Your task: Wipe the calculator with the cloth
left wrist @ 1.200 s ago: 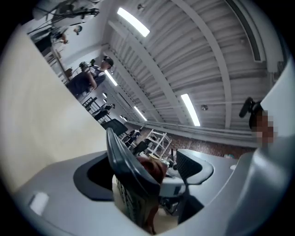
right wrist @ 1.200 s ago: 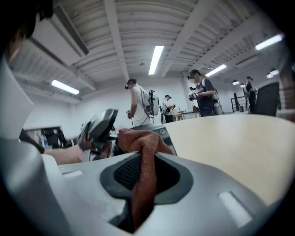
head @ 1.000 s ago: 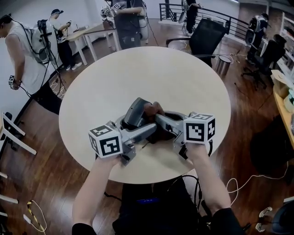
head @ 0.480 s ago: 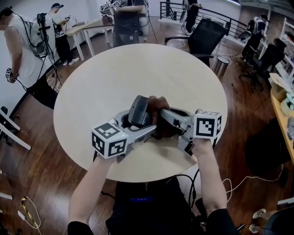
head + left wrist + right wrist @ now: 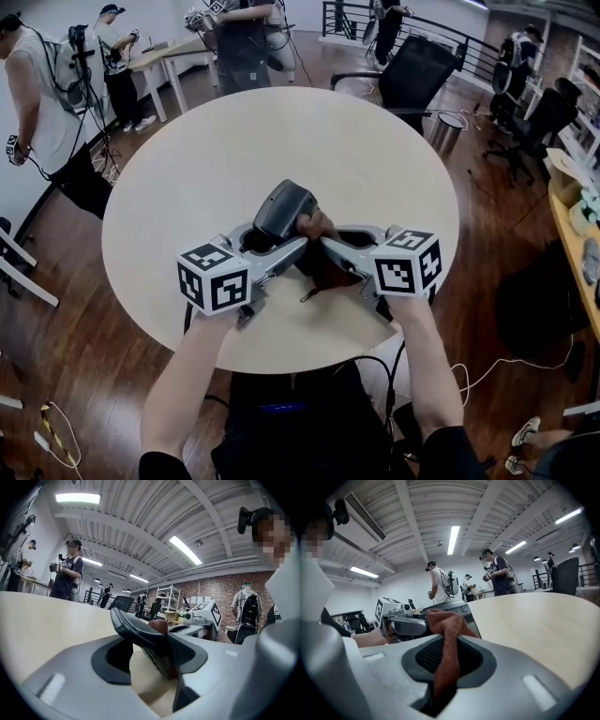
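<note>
while the left gripper (image 5: 267, 251), whose jaws have just been closing, clamps the calculator (image 5: 281, 208) tilted above the round table (image 5: 281, 131), long axis rising away from the person, the cloth (image 5: 315, 225) touches its right edge, pinched tight in the right gripper (image 5: 328, 249), the nearer tool for wiping.

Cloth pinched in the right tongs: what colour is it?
Rusty reddish-brown. The cloth shows best in the right gripper view.

table (image 5: 281, 131): round, pale | chair (image 5: 419, 73): black, beyond it | people (image 5: 42, 94): standing far left | floor (image 5: 84, 319): dark wood
</note>
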`<move>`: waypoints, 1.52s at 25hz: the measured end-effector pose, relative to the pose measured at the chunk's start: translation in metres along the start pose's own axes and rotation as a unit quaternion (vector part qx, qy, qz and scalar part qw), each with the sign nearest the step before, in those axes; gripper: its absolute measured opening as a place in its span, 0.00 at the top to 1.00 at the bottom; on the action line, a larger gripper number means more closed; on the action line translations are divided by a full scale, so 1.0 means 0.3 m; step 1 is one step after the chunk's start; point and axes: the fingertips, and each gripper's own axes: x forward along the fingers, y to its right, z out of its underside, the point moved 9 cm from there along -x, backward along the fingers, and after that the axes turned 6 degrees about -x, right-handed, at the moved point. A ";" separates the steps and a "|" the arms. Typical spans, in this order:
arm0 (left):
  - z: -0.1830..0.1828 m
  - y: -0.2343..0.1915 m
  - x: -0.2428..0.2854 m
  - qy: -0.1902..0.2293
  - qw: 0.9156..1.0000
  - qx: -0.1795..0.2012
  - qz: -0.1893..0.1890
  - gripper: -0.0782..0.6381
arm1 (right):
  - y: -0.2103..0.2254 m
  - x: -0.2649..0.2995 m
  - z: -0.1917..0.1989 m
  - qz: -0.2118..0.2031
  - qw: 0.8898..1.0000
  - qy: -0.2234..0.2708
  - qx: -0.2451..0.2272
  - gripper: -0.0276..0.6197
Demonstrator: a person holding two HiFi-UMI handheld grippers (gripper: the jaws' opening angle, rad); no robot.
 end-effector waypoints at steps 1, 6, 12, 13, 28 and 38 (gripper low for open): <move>0.001 0.002 -0.001 0.003 1.000 0.004 -0.005 0.58 | 0.007 -0.011 0.003 0.002 1.000 0.005 0.004 0.85; -0.025 0.011 -0.026 0.011 0.999 0.049 -0.014 0.62 | 0.000 -0.133 -0.122 0.085 0.991 0.072 -0.067 0.85; -0.025 0.049 -0.064 0.045 0.995 0.080 0.026 0.67 | -0.251 -0.026 -0.258 0.038 0.967 0.076 -0.242 0.85; -0.022 0.056 -0.072 0.056 0.995 0.071 0.040 0.68 | -0.254 -0.010 -0.249 0.036 0.966 0.073 -0.245 0.85; -0.028 0.003 -0.159 0.169 0.963 -0.175 0.119 0.69 | -0.153 -0.164 -0.226 0.116 0.967 0.198 -0.109 0.85; -0.024 0.009 -0.198 0.168 0.968 -0.156 0.104 0.69 | -0.172 -0.095 -0.195 0.134 0.969 0.150 -0.142 0.85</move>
